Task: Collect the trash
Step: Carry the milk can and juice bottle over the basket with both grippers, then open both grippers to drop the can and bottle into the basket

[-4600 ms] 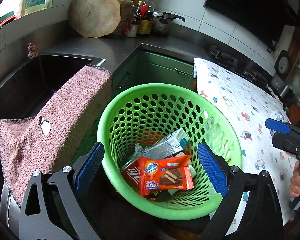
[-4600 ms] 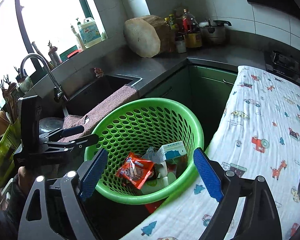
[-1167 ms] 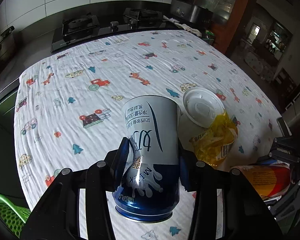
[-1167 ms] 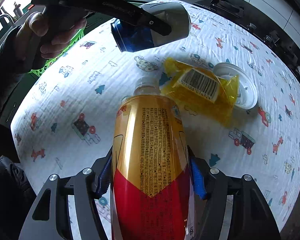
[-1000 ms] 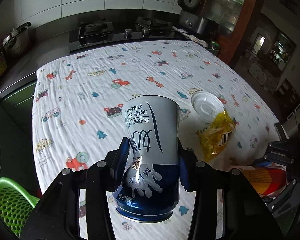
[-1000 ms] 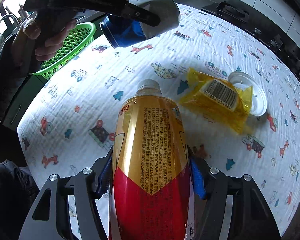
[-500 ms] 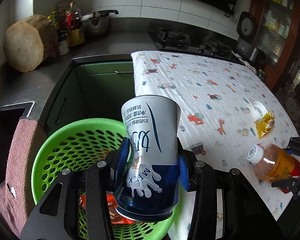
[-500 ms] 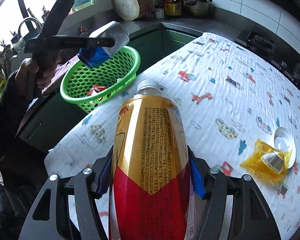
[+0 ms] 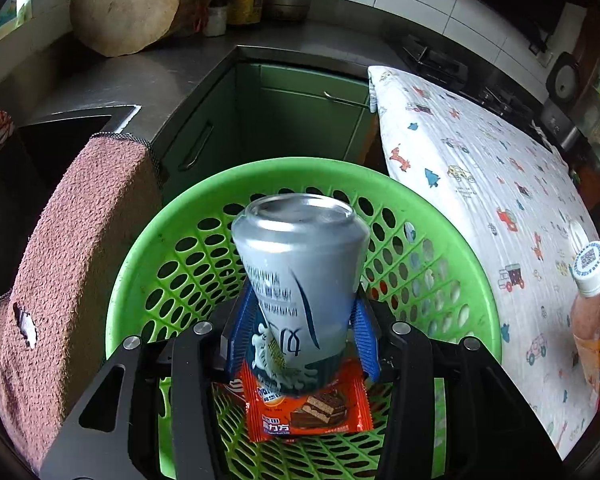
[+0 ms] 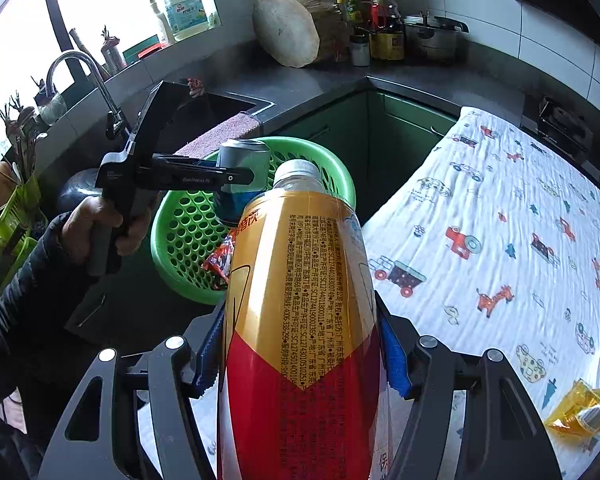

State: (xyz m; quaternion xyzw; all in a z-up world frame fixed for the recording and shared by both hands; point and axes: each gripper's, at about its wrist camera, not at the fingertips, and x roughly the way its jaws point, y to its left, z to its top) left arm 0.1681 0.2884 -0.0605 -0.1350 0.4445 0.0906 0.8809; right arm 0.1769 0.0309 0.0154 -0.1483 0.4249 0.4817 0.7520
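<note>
1. Over the basket [image 9: 476, 276], the left gripper [image 9: 300, 332] holds the can [image 9: 300, 264]; its jaws have just been opening, the can between them.
2. The right gripper [image 10: 300, 356] clasps the bottle [image 10: 300, 300] over the table [image 10: 500, 216].
3. Risk: the bottle, freed short of the rim, would miss.

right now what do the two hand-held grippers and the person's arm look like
Both hand-held grippers, left and right, have matte black angular frames with silver bolts and ribbed blue finger pads. Small pale lettering runs along the left one's side. The person's sleeve is dark and padded.
</note>
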